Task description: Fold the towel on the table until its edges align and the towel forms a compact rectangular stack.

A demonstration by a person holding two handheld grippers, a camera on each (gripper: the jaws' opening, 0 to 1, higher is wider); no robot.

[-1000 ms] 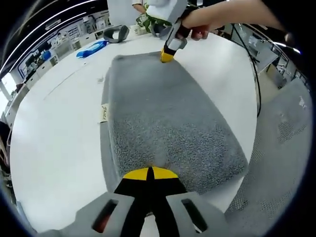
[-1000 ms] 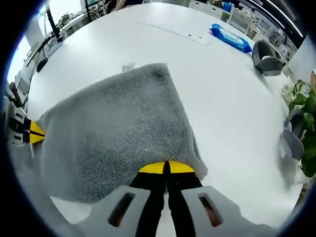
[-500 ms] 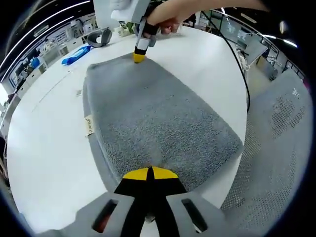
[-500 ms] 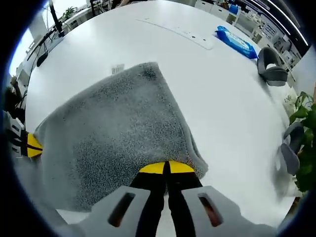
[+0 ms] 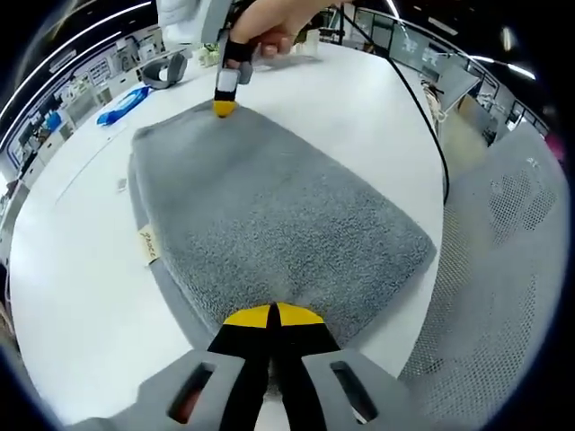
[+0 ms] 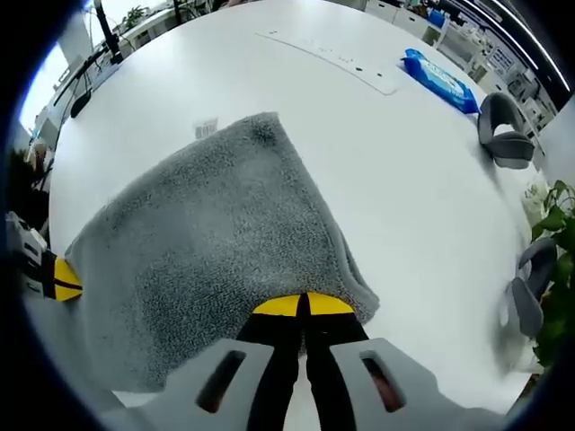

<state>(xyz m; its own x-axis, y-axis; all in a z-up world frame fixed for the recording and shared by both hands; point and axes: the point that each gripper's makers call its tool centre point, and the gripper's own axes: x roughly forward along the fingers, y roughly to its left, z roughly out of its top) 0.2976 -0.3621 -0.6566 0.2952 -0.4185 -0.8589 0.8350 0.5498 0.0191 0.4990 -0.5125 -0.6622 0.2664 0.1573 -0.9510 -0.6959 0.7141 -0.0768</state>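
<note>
A wide white bench [image 5: 377,117] is seen carrying a grey terry towel [image 5: 269,215], which is laid doubled over near one rounded edge of the bench, its lower layer showing as a thin margin along one side in the left gripper view. A mesh chair back [image 5: 503,296] is seen just off that bench edge. In the left gripper view the left tool [image 5: 272,314] is closed with its yellow tips pinched on the towel's near corner, and the right tool [image 5: 223,106] is seen at the far corner, held by a hand [image 5: 274,22]. In the right gripper view the right tool [image 6: 304,305] is likewise clamped on a towel corner, the yellow tips pressed together with the fabric bunched against them, and the left tool [image 6: 54,278] is seen at the opposite corner. A small label [image 5: 146,245] is seen on the towel's side edge. Towards the far bench edge a blue packet [image 6: 440,79] and a grey headset-like object [image 6: 505,126] are found, and a black cable [image 5: 422,108] is draped over the edge.
</note>
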